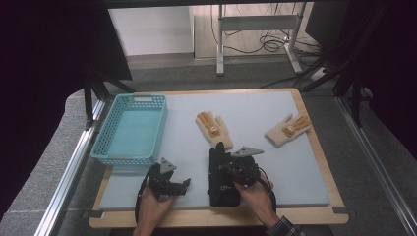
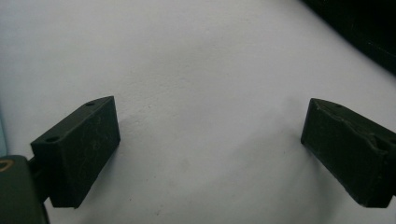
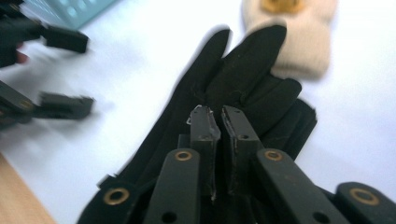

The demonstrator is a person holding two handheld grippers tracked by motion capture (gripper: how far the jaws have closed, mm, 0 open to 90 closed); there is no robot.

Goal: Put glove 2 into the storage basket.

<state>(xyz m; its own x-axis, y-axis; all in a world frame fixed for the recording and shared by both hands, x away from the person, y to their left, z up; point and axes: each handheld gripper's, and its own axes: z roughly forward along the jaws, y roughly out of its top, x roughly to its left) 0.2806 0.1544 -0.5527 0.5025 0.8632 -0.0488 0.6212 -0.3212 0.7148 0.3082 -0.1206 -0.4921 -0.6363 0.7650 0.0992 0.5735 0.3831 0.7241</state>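
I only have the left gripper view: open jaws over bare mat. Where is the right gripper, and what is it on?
Observer: The right gripper rests on a black glove near the front of the mat. Its jaws are almost together, and I can't tell whether they pinch the fabric.
Operator: Any other gloves?
Observer: A beige glove lies just beyond the black glove, and a second beige glove lies farther right.
Operator: Anywhere to put them?
Observer: A blue basket stands at the mat's left, beyond your left gripper, with nothing in it.
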